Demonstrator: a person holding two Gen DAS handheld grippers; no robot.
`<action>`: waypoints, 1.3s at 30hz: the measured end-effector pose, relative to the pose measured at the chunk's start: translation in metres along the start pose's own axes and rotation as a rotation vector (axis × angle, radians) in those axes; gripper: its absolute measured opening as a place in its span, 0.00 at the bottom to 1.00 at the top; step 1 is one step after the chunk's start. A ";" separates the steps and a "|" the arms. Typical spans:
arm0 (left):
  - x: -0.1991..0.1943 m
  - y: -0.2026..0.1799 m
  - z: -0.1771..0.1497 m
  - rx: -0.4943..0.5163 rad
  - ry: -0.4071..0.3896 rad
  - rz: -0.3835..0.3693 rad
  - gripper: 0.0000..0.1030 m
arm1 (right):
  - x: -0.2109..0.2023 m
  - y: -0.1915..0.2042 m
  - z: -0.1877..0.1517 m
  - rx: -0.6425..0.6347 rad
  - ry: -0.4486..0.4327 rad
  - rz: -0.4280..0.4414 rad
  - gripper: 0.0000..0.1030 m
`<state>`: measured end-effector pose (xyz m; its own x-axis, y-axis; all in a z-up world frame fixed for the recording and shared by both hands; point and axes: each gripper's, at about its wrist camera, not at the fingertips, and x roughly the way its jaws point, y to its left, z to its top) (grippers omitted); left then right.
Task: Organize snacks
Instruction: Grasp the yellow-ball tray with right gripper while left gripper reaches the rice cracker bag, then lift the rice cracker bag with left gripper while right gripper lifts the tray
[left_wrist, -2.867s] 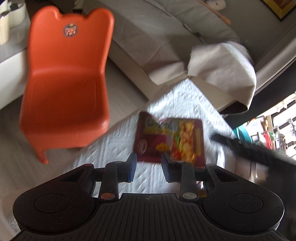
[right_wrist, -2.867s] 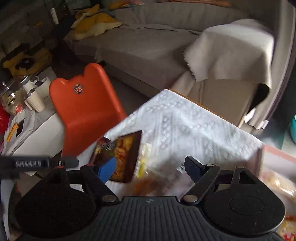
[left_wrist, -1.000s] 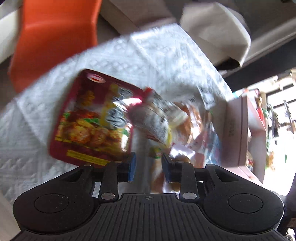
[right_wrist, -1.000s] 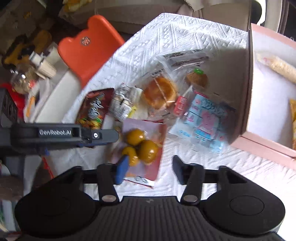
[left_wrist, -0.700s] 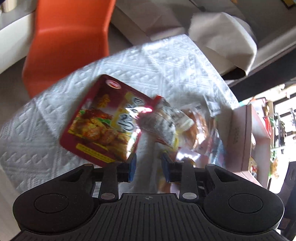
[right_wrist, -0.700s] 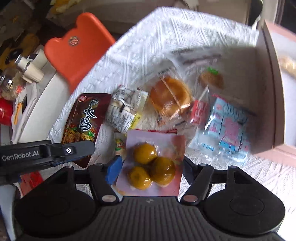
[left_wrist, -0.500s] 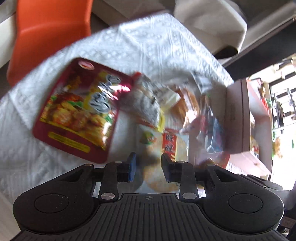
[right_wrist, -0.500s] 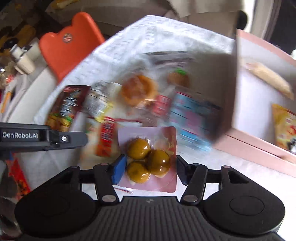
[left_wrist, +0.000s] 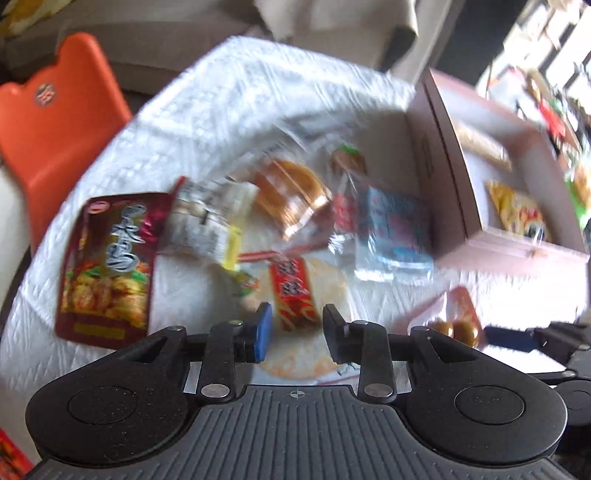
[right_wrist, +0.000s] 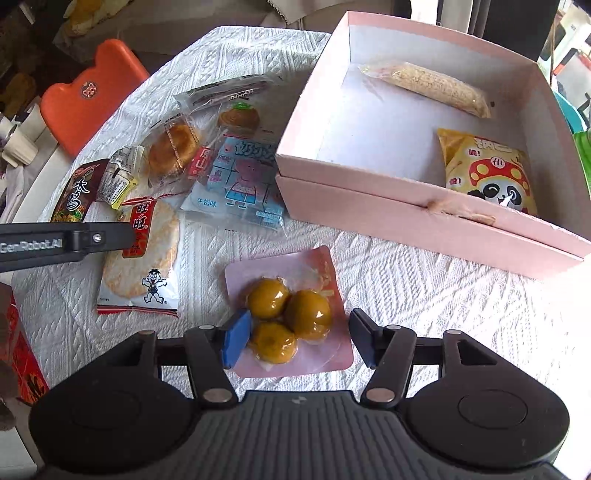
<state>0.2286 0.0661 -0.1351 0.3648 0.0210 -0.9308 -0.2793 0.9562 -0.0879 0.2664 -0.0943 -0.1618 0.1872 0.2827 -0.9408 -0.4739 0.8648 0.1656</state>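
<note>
A pink pack of three yellow balls (right_wrist: 288, 314) lies flat on the white cloth between the opening jaws of my right gripper (right_wrist: 300, 339). Its pads stand beside the pack's edges without pressing. My left gripper (left_wrist: 297, 326) hovers over a rice cracker pack (left_wrist: 299, 295), which shows between its opening jaws and is not gripped. In the right wrist view, the left gripper's finger (right_wrist: 66, 240) reaches over the same rice cracker pack (right_wrist: 144, 254). The open pink box (right_wrist: 406, 206) holds a long cereal bar (right_wrist: 424, 88) and a yellow panda bag (right_wrist: 487, 170).
Loose snacks lie left of the box: a blue pig pack (right_wrist: 240, 181), a round cake (right_wrist: 173, 147), a dark red pouch (right_wrist: 77, 192) and several small wrappers. An orange chair (right_wrist: 88, 92) stands beyond the table's far left edge. A red carton (right_wrist: 18, 350) sits at the near left.
My left gripper has swung from the red pouch over to the rice cracker pack. My right gripper has come down around the pink pack, its jaws narrowing, then widening a little.
</note>
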 end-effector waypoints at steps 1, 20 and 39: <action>0.001 -0.006 0.002 0.025 -0.004 0.013 0.38 | -0.002 0.000 -0.003 -0.022 0.001 0.002 0.60; 0.018 0.005 0.003 -0.049 0.034 0.166 0.80 | -0.004 0.009 -0.044 -0.268 -0.086 -0.033 0.89; 0.012 0.031 -0.017 -0.139 0.072 0.004 0.79 | 0.006 0.025 -0.032 -0.253 -0.028 -0.057 1.00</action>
<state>0.2095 0.0911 -0.1545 0.3005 -0.0008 -0.9538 -0.4024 0.9065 -0.1275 0.2278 -0.0845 -0.1725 0.2418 0.2505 -0.9375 -0.6615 0.7493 0.0296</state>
